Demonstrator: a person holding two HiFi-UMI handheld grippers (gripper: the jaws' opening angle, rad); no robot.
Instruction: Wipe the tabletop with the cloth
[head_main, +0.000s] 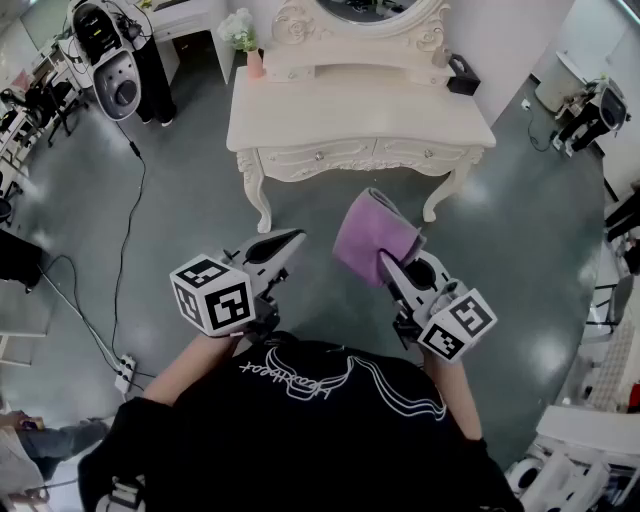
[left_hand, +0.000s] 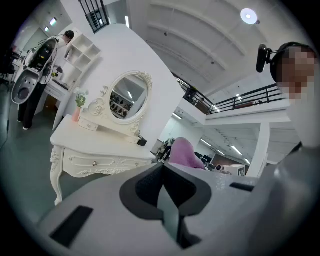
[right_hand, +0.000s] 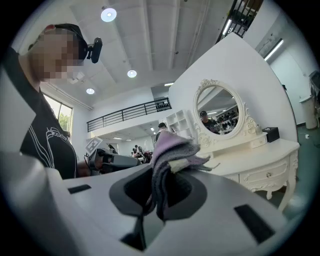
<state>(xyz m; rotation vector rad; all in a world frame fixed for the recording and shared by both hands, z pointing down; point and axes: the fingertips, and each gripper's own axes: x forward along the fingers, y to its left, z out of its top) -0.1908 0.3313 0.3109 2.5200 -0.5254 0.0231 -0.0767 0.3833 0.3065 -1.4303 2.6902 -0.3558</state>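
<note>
Head view: right tool (head_main: 392, 264) grips cloth (head_main: 370, 238) short of tabletop edge (head_main: 360, 144).

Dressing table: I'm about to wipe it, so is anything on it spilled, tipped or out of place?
Nothing stands out. The dressing table shows no spill, and the pink vase and black box sit at its back corners. The cloth is clamped in the right gripper.

Purple cloth (head_main: 372, 238) in right hand-held gripper (head_main: 392, 268)
</note>
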